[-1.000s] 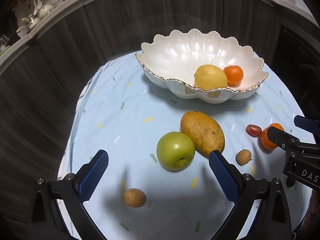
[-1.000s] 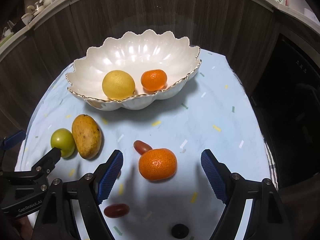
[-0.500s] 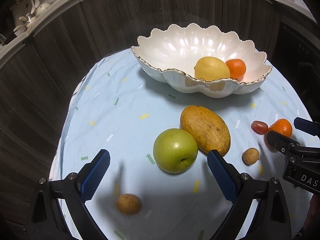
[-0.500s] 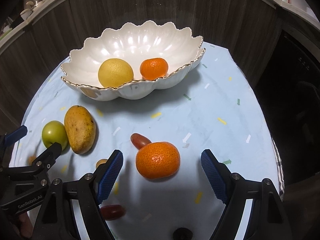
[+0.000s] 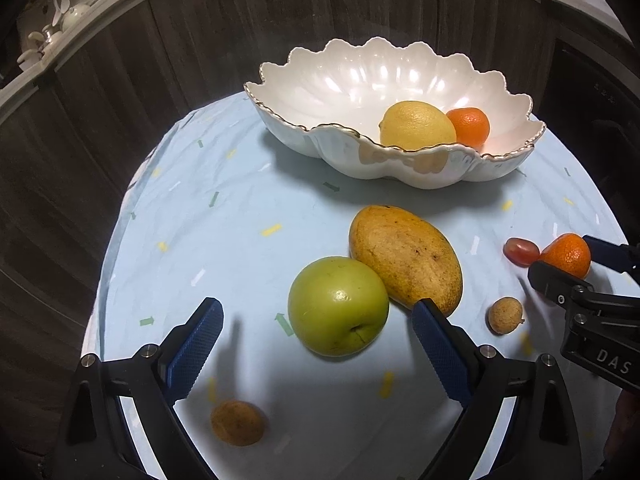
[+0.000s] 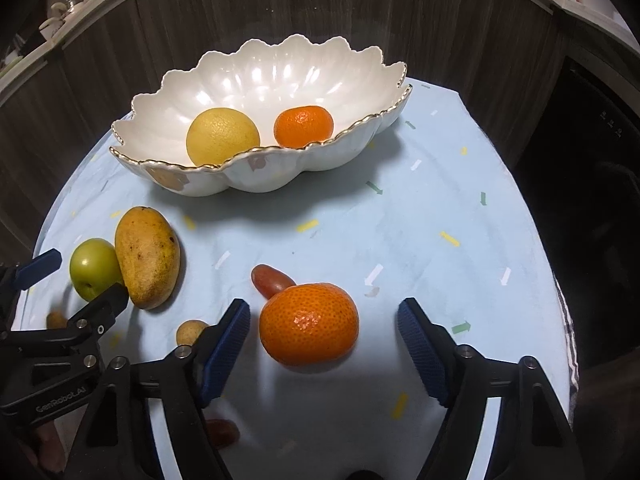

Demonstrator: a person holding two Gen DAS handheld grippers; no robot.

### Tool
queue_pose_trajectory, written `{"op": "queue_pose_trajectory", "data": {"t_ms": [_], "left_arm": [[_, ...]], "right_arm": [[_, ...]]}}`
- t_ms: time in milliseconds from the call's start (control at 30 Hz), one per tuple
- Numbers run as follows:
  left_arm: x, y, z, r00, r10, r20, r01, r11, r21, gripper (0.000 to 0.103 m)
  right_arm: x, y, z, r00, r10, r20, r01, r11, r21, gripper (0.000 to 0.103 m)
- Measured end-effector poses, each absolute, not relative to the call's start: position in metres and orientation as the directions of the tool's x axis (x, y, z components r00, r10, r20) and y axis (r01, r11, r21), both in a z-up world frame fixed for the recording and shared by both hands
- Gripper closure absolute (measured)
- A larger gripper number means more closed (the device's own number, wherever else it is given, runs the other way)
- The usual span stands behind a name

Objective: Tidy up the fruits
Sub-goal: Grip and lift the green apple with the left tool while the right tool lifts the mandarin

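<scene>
On top of the counter (image 6: pixel 432 216), which has a pale blue cloth with little confetti-style dashes and arrows over it, sits a glossy white scalloped bowl (image 6: pixel 280 80) with a thin gold rim, shaped kind of like a shell. Inside it are a dimpled yellow lemon (image 6: pixel 223 136) and a small tangerine (image 6: pixel 303 126), just beside each other.

Everything else is loose on the cloth. The left hand-held gripper (image 5: pixel 316 344) is wide open, its ribbed blue pads on either side of a smooth, shiny green apple (image 5: pixel 338 306) without touching it. The apple is pressed up against a speckled oval yellow-orange mango (image 5: pixel 406 255). Near that gripper's left finger is a small round tan longan (image 5: pixel 237 422) with a rough-looking skin, and a second longan (image 5: pixel 505 315) sits off to the right of the mango.

The right hand-held gripper (image 6: pixel 324 344) is also spread open, straddling a bigger, pebbly-skinned tangerine (image 6: pixel 309 329) that's apart from both blue pads. A smooth reddish oblong grape (image 6: pixel 271 280) is touching the back of that tangerine, and another dark red one (image 6: pixel 222 432) is partly hidden under the left finger, so I can't make out much of it.

Dark wood-grain panels curve around behind it all.
</scene>
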State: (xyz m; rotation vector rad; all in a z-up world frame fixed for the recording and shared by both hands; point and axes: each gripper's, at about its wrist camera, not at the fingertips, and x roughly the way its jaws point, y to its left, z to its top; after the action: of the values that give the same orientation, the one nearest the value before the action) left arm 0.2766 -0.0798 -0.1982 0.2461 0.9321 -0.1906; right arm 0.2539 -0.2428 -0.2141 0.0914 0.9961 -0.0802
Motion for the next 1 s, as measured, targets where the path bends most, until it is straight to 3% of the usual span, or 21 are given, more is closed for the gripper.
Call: {"op": "queue_pose_trajectory", "data": {"t_ms": [300,367,567,700,833,1000], "left_arm": [[0.2784,-0.0792,-0.2007,0.577,-0.100,-0.810,0.281,0.956,0.082,0.006],[0.2781,-0.0794,-0.2005,0.575,-0.113,-0.810,0.287,0.955,0.071,0.010],[0.2749,-0.0821,-0.1987,0.562,-0.170,-0.810,0.329,0.944,0.030,0.031],[0.2730,-0.0822,-0.1982,0.560,-0.184,-0.808,0.345,0.938,0.025,0.037],[0.2721,-0.0789,-0.1959,0.578,-0.166,-0.799,0.335,0.941,0.047,0.054],[0.2733,-0.0779,-0.1960,0.575,-0.170,-0.800,0.337,0.941,0.042,0.054]], "right_arm": [[0.2566,-0.2409,-0.2195,0.537,0.001,-0.844,0.091,0.994,0.060,0.052],[0.2566,-0.2403,-0.2189,0.541,0.011,-0.841,0.084,0.994,0.067,0.057],[0.2557,-0.2412,-0.2178,0.542,0.021,-0.840,0.085,0.993,0.080,0.057],[0.2551,-0.2406,-0.2170,0.542,0.022,-0.840,0.082,0.993,0.080,0.058],[0.2547,-0.2379,-0.2157,0.544,0.023,-0.839,0.073,0.995,0.074,0.058],[0.2539,-0.2357,-0.2136,0.550,0.030,-0.834,0.064,0.995,0.078,0.058]]}}
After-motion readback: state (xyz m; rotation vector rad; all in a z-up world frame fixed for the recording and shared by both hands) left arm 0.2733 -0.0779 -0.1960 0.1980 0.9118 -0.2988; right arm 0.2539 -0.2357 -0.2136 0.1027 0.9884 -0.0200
